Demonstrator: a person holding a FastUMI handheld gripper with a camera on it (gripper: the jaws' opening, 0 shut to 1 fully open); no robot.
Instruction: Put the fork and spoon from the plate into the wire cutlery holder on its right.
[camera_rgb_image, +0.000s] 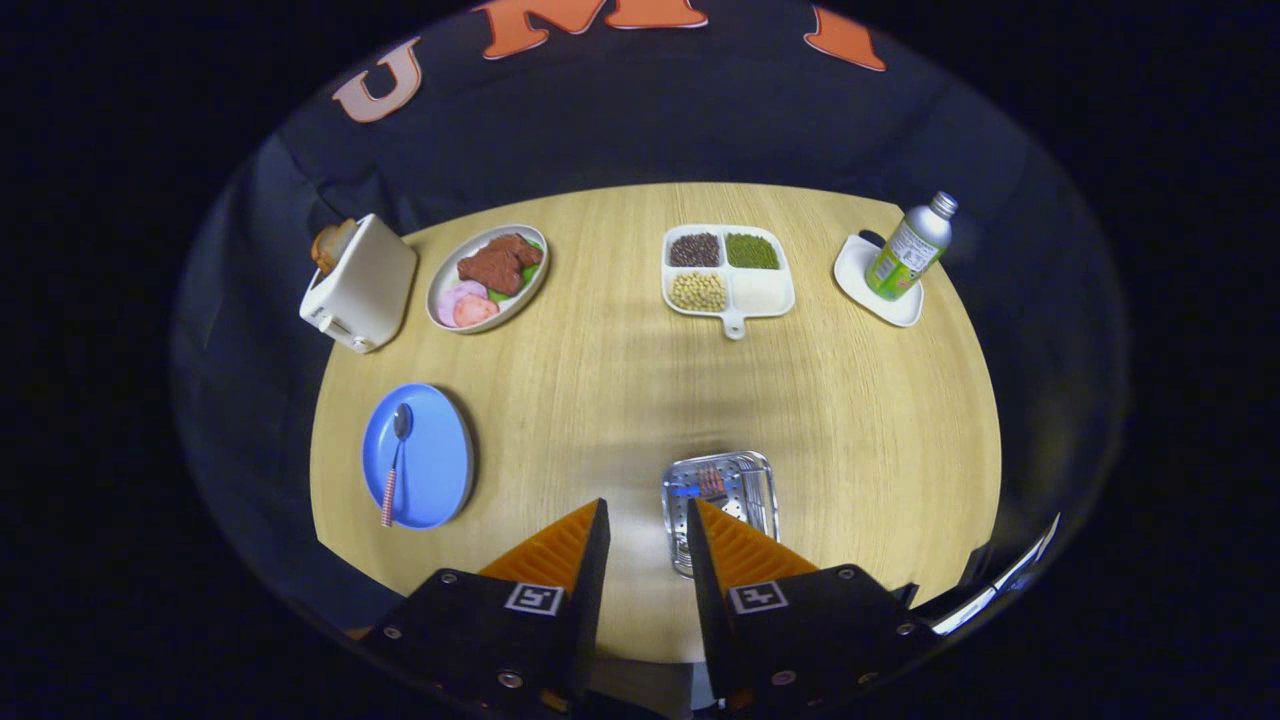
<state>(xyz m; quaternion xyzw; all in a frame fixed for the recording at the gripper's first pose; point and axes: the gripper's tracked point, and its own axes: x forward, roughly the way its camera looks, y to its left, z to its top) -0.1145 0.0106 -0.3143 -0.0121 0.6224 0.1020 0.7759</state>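
Steel wire holder (fork inside), spoon on round plate, jaws parted.

Items on 1 round wooden table: 1 blue plate carrying 1 spoon; 1 wire cutlery holder containing 1 fork; 1 toaster with 1 slice of bread in its slot; 1 oval plate of food; 1 divided tray with 4 compartments, 3 filled with grains or beans and 1 bare; 1 small white dish supporting 1 bottle. 1 gripper with 2 fingers, spread apart with nothing between them, above the near table edge.
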